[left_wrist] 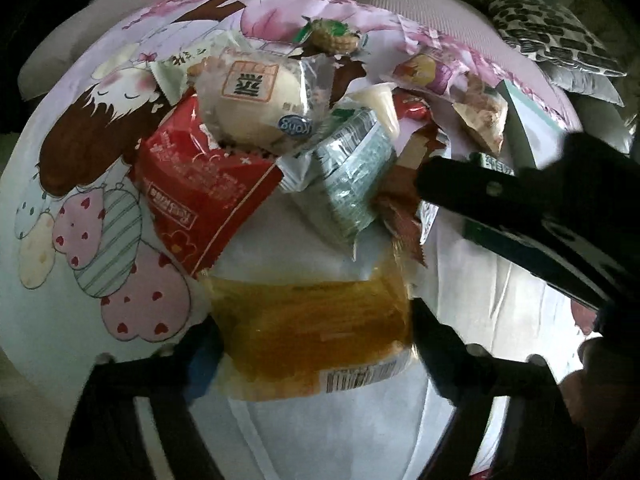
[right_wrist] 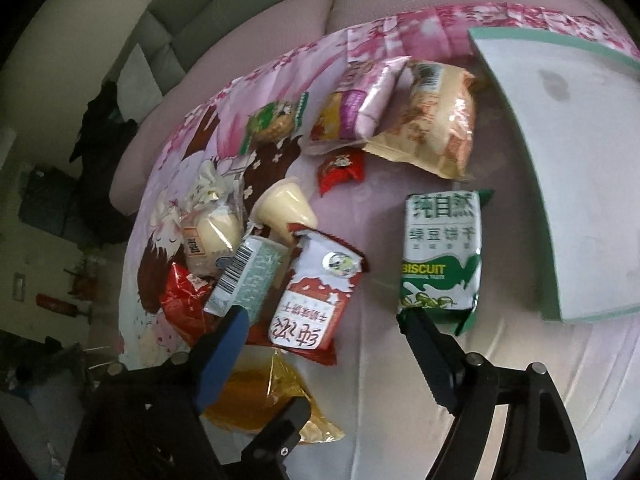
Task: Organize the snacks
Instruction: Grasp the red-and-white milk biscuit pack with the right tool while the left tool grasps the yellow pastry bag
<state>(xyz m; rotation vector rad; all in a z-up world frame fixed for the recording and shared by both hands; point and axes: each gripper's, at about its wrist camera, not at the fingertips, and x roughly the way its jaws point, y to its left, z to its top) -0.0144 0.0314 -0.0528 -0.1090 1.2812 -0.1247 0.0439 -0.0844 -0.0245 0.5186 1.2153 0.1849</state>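
Snacks lie heaped on a cartoon-print sheet (right_wrist: 224, 92) spread over a pink sofa. The left gripper (left_wrist: 316, 344) is clamped on an orange cake packet (left_wrist: 312, 332) at the sheet's near edge, a finger pressing each side. Beyond it sit a red packet (left_wrist: 200, 196), a bun in clear wrap (left_wrist: 256, 104) and a grey-green biscuit pack (left_wrist: 348, 184). The right gripper (right_wrist: 320, 320) hangs with fingers apart (holding nothing), its right fingertip just touching a green-and-white biscuit packet (right_wrist: 440, 256), which lies near a white box with green rim (right_wrist: 580, 184) at the sheet's right edge.
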